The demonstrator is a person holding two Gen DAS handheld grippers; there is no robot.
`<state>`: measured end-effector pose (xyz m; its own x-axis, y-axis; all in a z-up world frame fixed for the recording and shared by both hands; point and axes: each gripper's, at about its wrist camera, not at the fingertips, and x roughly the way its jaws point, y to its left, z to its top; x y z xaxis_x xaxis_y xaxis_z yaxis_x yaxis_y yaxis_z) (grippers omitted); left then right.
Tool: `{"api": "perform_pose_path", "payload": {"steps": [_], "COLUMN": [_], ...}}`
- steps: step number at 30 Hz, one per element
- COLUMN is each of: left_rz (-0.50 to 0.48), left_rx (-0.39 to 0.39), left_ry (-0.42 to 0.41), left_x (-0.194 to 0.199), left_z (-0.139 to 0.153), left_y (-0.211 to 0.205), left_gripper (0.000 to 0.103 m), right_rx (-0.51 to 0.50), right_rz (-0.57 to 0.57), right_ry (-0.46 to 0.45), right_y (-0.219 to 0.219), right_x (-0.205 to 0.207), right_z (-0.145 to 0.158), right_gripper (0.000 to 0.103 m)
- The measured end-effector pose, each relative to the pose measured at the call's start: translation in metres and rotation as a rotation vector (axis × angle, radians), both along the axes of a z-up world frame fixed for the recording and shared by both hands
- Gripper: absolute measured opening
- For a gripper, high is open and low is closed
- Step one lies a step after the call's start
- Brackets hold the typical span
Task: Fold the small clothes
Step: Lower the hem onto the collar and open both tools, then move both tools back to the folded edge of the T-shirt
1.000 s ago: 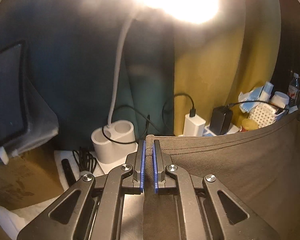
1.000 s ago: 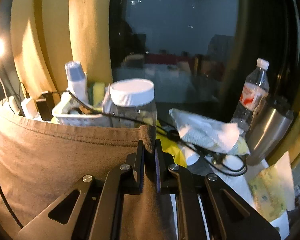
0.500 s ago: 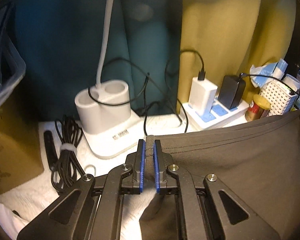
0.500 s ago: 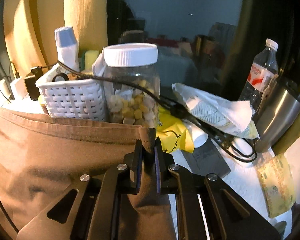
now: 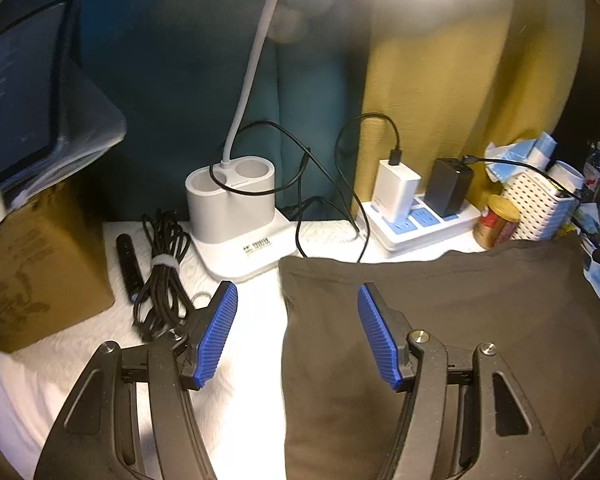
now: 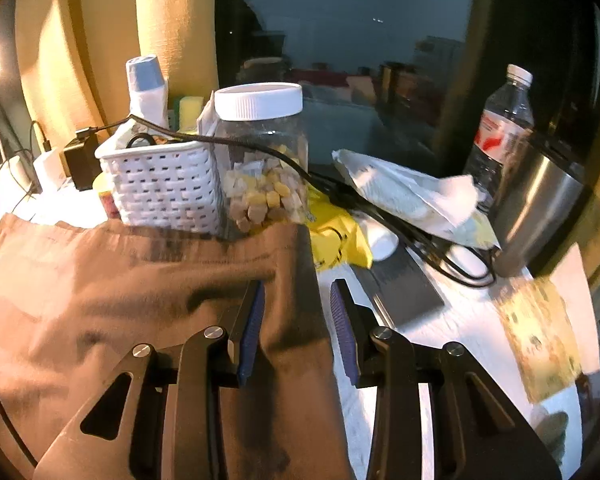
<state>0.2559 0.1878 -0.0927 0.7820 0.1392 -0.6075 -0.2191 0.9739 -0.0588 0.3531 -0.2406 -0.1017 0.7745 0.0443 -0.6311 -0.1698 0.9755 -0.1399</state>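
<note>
Left wrist view, near to far: left gripper (image 5: 298,334), jaws parted wide and just been opening, blue ribbed pads gripping nothing. The dark brown garment (image 5: 440,344) lies flat on the white-covered table (image 5: 252,364); its left edge and far left corner sit between the jaws, the right pad over the cloth, the left pad over bare table covering. Left of the jaws: a bundled black cable (image 5: 160,276) and a cardboard box (image 5: 32,272). Beyond: a white desk lamp base (image 5: 236,216) with gooseneck, a power strip (image 5: 424,224) holding a white charger (image 5: 396,190) and a black charger (image 5: 448,186), and a small red-and-gold tin (image 5: 498,220). At the back, teal and mustard curtains. None of the cable bundle, box or lamp base shows in the other view.

Right wrist view, near to far: right gripper (image 6: 298,330), jaws released and just been opening, a narrower gap. The garment's (image 6: 120,300) right edge runs between the pads, close against the left pad, clear of the right one; it shows tan under the lamp light here. Beyond its far hem: a white woven basket (image 6: 164,188) and a clear jar (image 6: 264,160) with a white lid, both touching or just behind the cloth. Seen only here: yellow packaging (image 6: 336,240), crumpled white paper (image 6: 412,196), a water bottle (image 6: 504,128), a steel tumbler (image 6: 540,208), a dark window behind.
</note>
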Motion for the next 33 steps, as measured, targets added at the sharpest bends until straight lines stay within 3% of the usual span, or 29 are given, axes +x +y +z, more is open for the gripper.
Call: {"api": "perform_pose_path", "payload": {"steps": [18,23,33], "left_rz": [-0.015,-0.035,-0.013], "left_rx": [-0.023,-0.092,-0.11], "left_ry": [-0.009,-0.009,0.083], "left_x": [-0.085,-0.111,-0.161], "left_z": [0.004,-0.003,-0.037], "left_y": [-0.026,-0.031,-0.028], "left_gripper": [0.062,0.062,0.062], "right_rx": [0.017,0.032,0.115], "right_rz": [-0.027,-0.046,-0.114], "right_ry": [0.009,0.016,0.075], "right_y": [-0.027,-0.039,-0.083], "right_x": [-0.098,-0.12,-0.171], "right_z": [0.008,0.005,-0.026], "right_gripper": [0.037,0.037,0.044]}}
